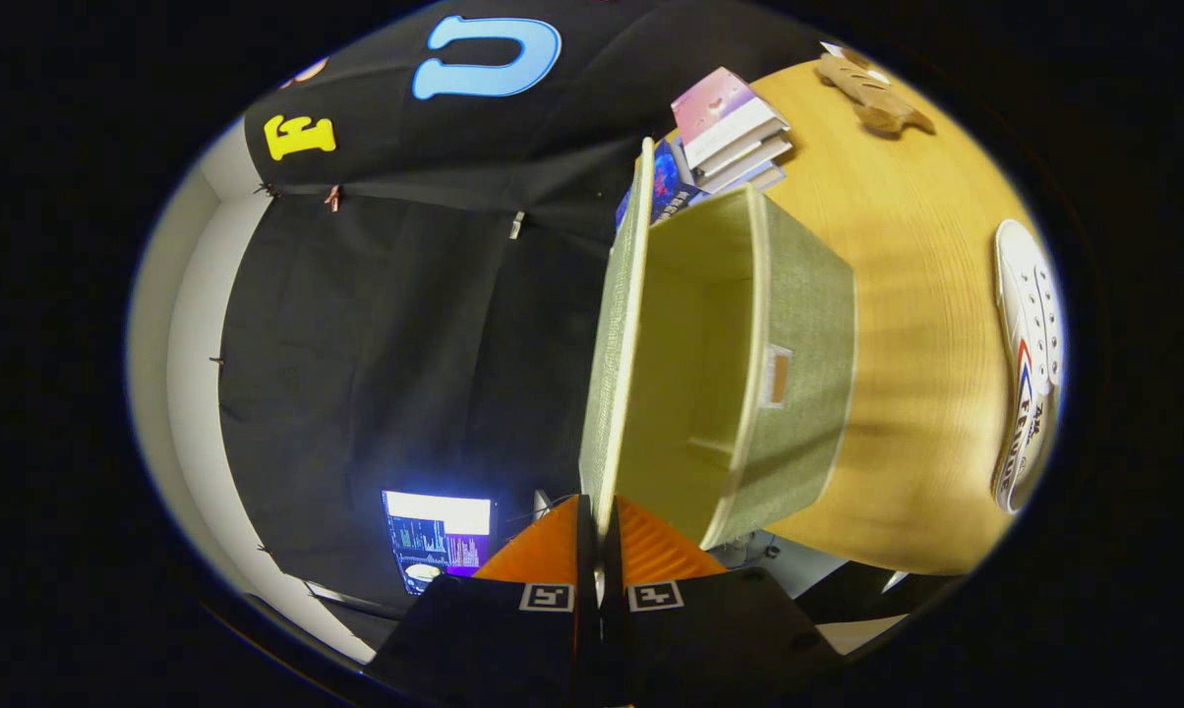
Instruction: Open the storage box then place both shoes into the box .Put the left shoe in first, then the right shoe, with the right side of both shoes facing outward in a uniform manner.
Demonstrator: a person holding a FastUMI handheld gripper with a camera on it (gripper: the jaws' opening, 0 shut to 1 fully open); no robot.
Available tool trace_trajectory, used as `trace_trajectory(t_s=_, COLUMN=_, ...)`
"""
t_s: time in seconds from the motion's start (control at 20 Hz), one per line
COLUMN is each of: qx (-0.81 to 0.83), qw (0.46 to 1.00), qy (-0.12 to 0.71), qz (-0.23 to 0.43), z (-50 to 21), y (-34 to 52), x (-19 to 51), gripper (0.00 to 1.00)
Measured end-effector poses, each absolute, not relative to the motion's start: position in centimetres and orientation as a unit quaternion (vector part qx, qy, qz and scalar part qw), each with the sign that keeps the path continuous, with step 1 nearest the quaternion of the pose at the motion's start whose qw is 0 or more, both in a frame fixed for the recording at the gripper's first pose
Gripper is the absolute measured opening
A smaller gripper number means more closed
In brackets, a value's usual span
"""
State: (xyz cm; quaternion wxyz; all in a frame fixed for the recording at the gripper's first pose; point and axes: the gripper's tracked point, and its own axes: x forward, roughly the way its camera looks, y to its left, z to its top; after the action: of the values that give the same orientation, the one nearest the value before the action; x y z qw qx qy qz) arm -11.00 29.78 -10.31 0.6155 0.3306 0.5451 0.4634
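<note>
1. one wooden table (907, 295) is the largest thing in view; the whole scene appears turned on its side, so the gripper is rolled over, its camera looking along the lid's plane.
2. behind it hangs the black cloth wall (385, 344), with a lit screen (440, 551) low beside the fingers.
3. the green fabric box (799, 364) stands on the table just ahead of the fingers, open, its pale inside bare of any contents; a small tag sits on its outer side wall.
4. the lid (617, 334) is swung up and stands clear of the box's mouth, seen edge-on, running from the fingertips away toward the books.
5. the gripper (600, 521) has its two fingers drawn almost together, with the lid's near edge pinched in the thin gap between them; both fingers look to press on it.
6. a stack of books (735, 128) lies on the table beyond the box, just past the lid's far end.
7. one white shoe (1030, 364) with red and blue side marks lies on the table well apart from the box, on its open side.
8. a small tan wooden object (872, 93) lies on the table's far part, past the books.
</note>
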Motion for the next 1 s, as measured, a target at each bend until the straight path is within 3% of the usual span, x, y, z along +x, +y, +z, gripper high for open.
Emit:
trace_trajectory(t_s=0.5, qx=0.309, qw=0.623, qy=0.508, qz=0.509, z=-2.4, y=40.0, x=-11.7, gripper=0.05)
trace_trajectory(t_s=1.0, qx=0.289, qw=0.629, qy=0.5, qz=0.521, z=-2.1, y=53.1, x=-13.4, gripper=0.05)
